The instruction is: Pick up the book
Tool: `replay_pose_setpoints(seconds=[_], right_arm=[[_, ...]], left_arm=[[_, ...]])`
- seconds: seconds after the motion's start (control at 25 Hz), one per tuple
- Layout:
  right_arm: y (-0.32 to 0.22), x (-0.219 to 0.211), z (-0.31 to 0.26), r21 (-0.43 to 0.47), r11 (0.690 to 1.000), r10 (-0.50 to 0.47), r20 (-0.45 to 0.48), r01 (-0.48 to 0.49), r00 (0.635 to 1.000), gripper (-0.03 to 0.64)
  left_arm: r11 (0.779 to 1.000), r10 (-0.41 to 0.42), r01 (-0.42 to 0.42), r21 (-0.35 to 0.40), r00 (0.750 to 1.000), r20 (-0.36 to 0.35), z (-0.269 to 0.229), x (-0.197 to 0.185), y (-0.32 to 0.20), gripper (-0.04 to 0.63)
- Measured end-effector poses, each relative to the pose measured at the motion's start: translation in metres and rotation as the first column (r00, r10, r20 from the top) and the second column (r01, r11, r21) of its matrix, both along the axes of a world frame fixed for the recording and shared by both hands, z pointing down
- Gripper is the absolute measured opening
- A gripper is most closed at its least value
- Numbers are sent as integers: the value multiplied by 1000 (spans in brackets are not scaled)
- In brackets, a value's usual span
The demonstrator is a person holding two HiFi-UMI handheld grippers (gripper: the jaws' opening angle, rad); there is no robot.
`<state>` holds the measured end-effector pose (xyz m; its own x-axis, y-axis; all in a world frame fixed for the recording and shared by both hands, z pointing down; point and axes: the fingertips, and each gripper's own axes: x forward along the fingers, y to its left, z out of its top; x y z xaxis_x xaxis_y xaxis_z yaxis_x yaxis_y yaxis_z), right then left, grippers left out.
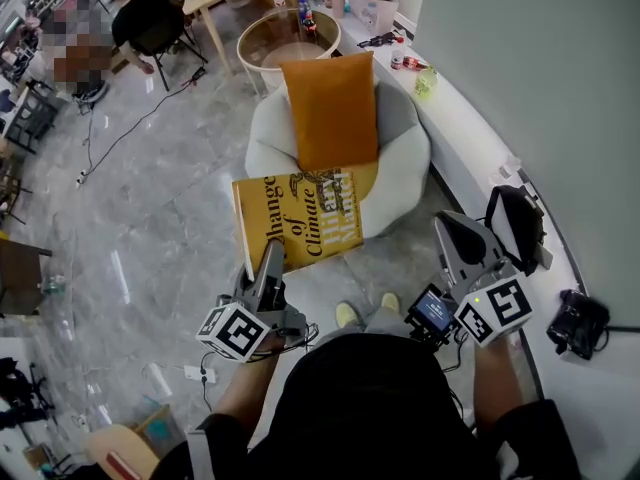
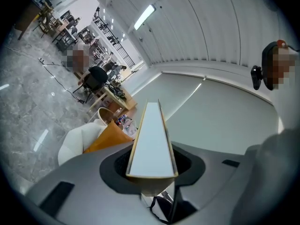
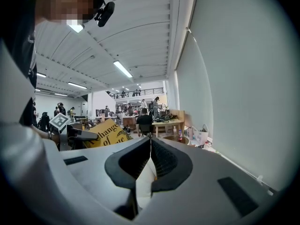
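A yellow hardback book [image 1: 305,218] with dark lettering hangs in the air in front of a white pouf seat. My left gripper [image 1: 270,260] is shut on the book's lower left edge. In the left gripper view the book's pale page edge [image 2: 150,139] runs straight out from between the jaws of my left gripper [image 2: 151,172]. My right gripper [image 1: 455,236] hangs apart at the right, shut, with nothing in it. The right gripper view shows the right gripper's [image 3: 150,142] ribbed pads pressed together, with the book [image 3: 107,134] and left gripper [image 3: 77,135] off to its left.
An orange cushion [image 1: 330,108] leans on the white pouf seat [image 1: 400,163]. Behind it stands a round basket table [image 1: 285,43] with bottles. A white ledge [image 1: 470,118] runs along the right wall with black devices [image 1: 578,323]. A person sits at a desk [image 1: 145,18] far left; cables cross the floor.
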<state>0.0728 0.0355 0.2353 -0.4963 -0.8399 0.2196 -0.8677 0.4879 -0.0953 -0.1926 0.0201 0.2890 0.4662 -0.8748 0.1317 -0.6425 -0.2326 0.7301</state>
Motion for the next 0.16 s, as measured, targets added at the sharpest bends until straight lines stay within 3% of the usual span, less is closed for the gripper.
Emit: replay_pose_setpoints(seconds=[0.16], right_arm=[[-35,6,5,2,1000,1,3,-1,1000,18]], left_arm=[[1000,-2,2,-1,1000,1,6,6,-33,149]])
